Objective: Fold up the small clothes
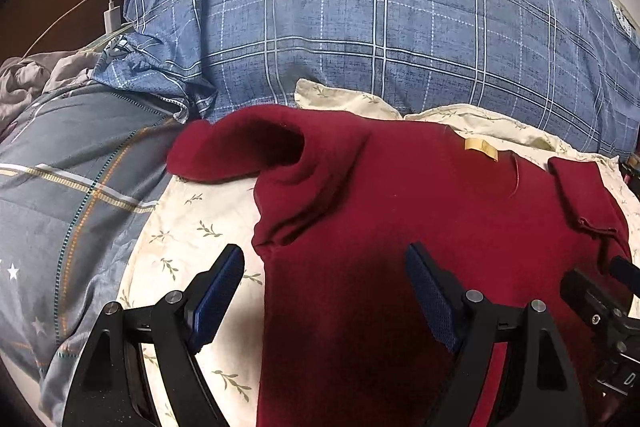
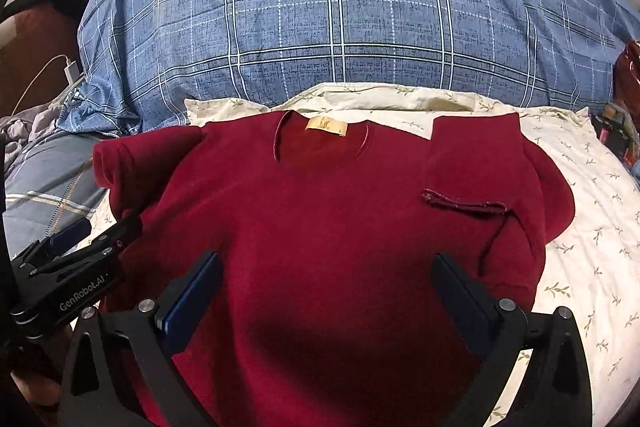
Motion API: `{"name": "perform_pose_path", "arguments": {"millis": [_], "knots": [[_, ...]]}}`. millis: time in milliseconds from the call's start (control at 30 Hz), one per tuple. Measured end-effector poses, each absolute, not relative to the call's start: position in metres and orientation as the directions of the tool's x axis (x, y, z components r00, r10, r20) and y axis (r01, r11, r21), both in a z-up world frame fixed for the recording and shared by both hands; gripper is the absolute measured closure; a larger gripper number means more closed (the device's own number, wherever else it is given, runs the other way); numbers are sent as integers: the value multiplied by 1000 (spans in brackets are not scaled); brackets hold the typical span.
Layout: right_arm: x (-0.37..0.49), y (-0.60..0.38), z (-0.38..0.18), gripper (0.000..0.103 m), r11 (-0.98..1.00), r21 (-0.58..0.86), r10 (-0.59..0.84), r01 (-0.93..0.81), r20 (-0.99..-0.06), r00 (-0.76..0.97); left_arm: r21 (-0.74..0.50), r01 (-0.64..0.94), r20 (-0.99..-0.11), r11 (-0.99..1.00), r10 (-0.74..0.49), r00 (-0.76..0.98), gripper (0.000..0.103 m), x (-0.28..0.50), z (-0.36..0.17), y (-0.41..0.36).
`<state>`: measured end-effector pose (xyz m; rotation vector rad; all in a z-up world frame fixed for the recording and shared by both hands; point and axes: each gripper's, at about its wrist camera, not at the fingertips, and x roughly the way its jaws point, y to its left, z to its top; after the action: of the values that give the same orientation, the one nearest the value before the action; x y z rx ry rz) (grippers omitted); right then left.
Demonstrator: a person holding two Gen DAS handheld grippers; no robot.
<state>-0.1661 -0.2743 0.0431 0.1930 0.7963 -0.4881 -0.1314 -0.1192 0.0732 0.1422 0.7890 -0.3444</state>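
A dark red sweater [image 2: 328, 219] lies flat on a cream floral sheet [image 2: 592, 235], neck and tan label [image 2: 326, 125] at the far side. Its right sleeve [image 2: 472, 171] is folded inward across the body; its left sleeve [image 1: 236, 147] sticks out to the left. My left gripper [image 1: 324, 259] is open and empty over the sweater's left edge; it also shows in the right wrist view [image 2: 80, 231]. My right gripper [image 2: 326, 263] is open and empty above the sweater's middle; part of it shows in the left wrist view [image 1: 600, 291].
A big blue plaid quilt [image 2: 360, 19] rises behind the sweater. A grey plaid cover [image 1: 72, 187] lies to the left. A white charger and cable [image 1: 110, 17] sit at the far left. Dark red objects [image 2: 628, 75] lie at the far right.
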Motion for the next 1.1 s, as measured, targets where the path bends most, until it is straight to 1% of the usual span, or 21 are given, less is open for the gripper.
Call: {"name": "perform_pose_path", "arguments": {"millis": [333, 700, 1100], "knots": [[-166, -279, 36, 0, 860, 10, -342, 511, -732, 590, 6, 370, -712, 929, -256, 654, 21, -130, 65, -116], [-167, -289, 30, 0, 839, 14, -356, 544, -743, 568, 16, 383, -715, 923, -257, 650, 21, -130, 60, -117], [-166, -288, 28, 0, 841, 0, -358, 542, -750, 556, 14, 384, -717, 923, -259, 648, 21, -130, 58, -118]]}}
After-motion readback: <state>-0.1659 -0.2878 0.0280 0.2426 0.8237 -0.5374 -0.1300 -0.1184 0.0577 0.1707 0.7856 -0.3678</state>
